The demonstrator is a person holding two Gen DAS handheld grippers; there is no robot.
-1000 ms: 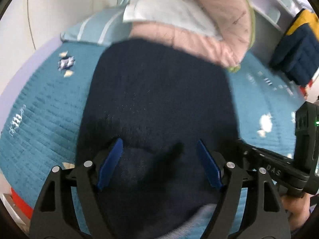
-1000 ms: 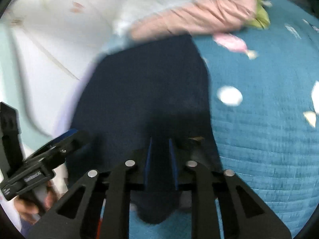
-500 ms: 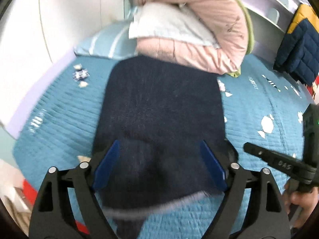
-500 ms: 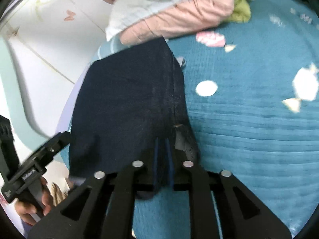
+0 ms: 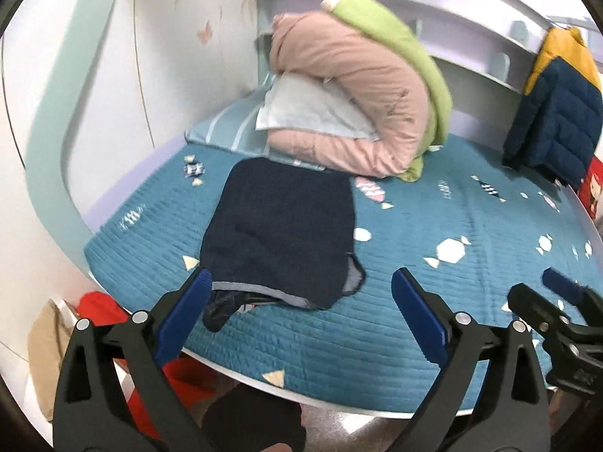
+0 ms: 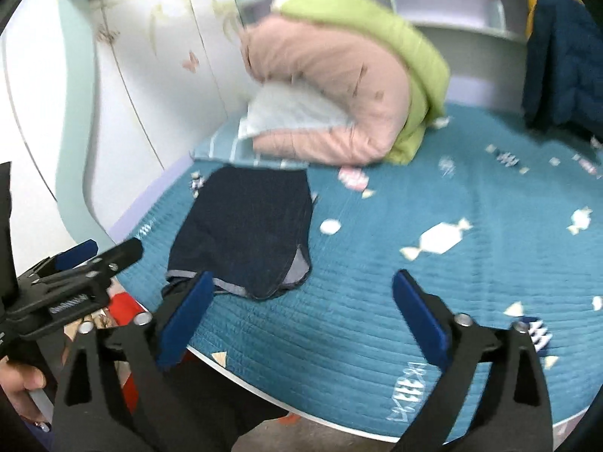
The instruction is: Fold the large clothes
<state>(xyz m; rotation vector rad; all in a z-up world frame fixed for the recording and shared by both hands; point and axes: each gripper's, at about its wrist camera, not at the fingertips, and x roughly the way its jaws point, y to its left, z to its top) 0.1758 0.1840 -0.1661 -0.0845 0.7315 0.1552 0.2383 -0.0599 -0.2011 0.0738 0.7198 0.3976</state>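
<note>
A dark navy garment (image 5: 280, 229) lies folded flat on the teal quilted bed (image 5: 433, 301), its near hem showing a grey lining at the bed's front left edge. It also shows in the right wrist view (image 6: 248, 226). My left gripper (image 5: 301, 312) is open and empty, held back above the bed's front edge, just short of the garment's hem. My right gripper (image 6: 301, 316) is open and empty, also back from the garment. The right gripper shows at the right of the left wrist view (image 5: 557, 316); the left gripper shows at the left of the right wrist view (image 6: 75, 275).
A rolled pink and green duvet (image 5: 361, 101) with a pale pillow (image 5: 309, 109) lies at the bed's head behind the garment. A navy and yellow puffer jacket (image 5: 554, 113) hangs at the far right. White wardrobe doors (image 6: 150, 75) stand left. Red items (image 5: 101, 305) lie on the floor.
Both grippers pulled back from the garment to the bed's edge. The right gripper let go of the garment's hem and opened. The garment now lies flat, free of both.
</note>
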